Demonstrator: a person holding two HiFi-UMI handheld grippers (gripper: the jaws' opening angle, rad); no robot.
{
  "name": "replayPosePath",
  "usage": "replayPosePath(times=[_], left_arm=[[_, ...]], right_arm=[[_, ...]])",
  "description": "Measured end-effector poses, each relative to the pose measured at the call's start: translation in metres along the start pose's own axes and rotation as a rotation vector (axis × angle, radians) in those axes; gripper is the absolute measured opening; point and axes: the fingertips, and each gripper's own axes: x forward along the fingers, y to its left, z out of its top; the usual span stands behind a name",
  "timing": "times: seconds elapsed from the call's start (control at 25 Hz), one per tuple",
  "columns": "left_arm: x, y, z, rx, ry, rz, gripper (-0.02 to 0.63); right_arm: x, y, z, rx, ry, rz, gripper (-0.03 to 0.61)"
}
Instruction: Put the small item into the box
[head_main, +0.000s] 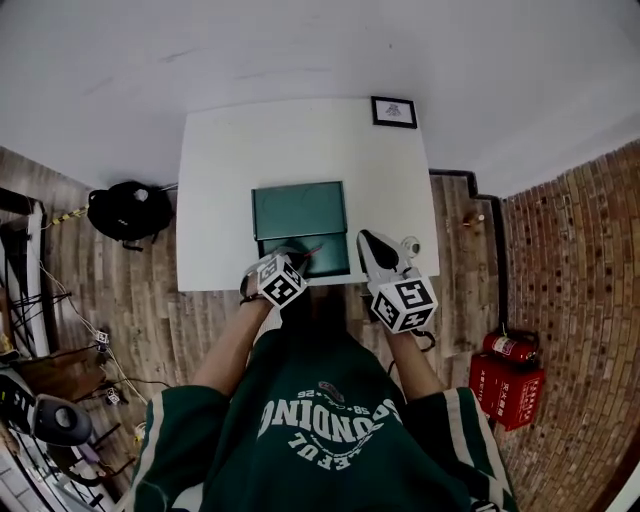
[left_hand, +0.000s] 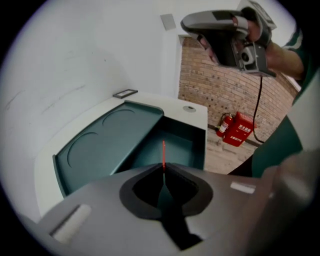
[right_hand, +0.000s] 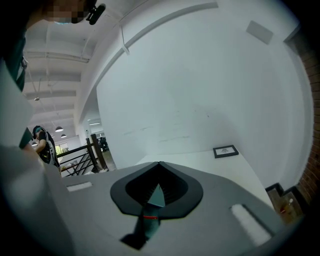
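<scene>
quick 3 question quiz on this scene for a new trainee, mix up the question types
1. Which gripper holds the thin red stick over the open box? A) left B) right C) neither
2. True or false: the stick already lies on the floor of the box.
3. Fill in: the small framed picture sits at the far ____ corner of the table, left or right.

Key: 1 A, the left gripper, shut on it; 2 false; 3 right.
</scene>
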Motion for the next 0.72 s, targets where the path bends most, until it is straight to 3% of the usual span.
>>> replayPosePath(times=[0.44,0.72], left_arm=[[0.025,0.000,-0.009,0.002,0.091,-0.027,0.066],[0.027,0.000,-0.013,0.001,0.098,-0.036,0.065]], right_arm=[[-0.010,-0.010,-0.001,0.009,-0.001,-0.048,0.002],[-0.008,-0.011,0.000,0.006,0.001,-0.043,0.002]])
